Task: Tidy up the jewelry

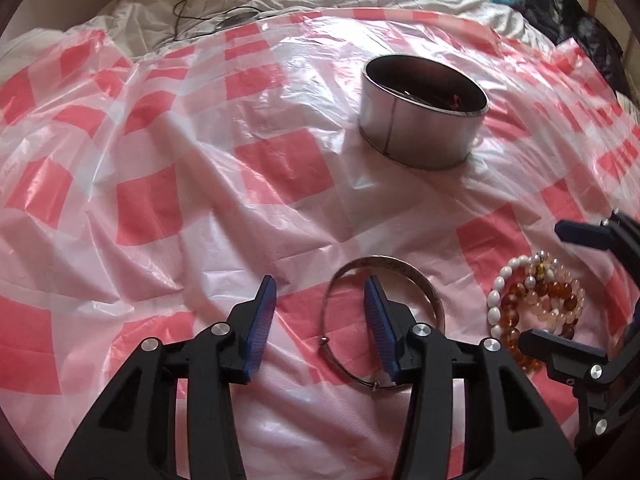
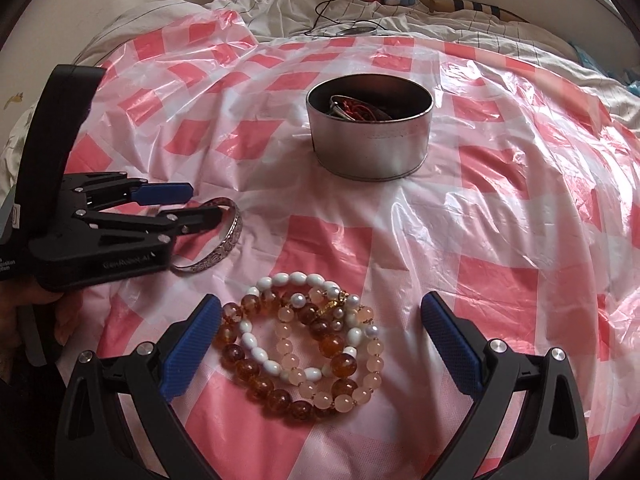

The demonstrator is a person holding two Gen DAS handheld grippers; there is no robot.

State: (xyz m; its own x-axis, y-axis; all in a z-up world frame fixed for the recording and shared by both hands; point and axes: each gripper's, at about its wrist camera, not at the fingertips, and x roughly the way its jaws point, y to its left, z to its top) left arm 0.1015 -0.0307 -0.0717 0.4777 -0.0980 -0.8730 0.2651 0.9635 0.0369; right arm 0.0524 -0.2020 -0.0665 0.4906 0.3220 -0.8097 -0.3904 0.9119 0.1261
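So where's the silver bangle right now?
The silver bangle lies flat on the checked plastic sheet, with one finger of the open left gripper inside its ring, left of the beaded bracelets and nearer than the tin.
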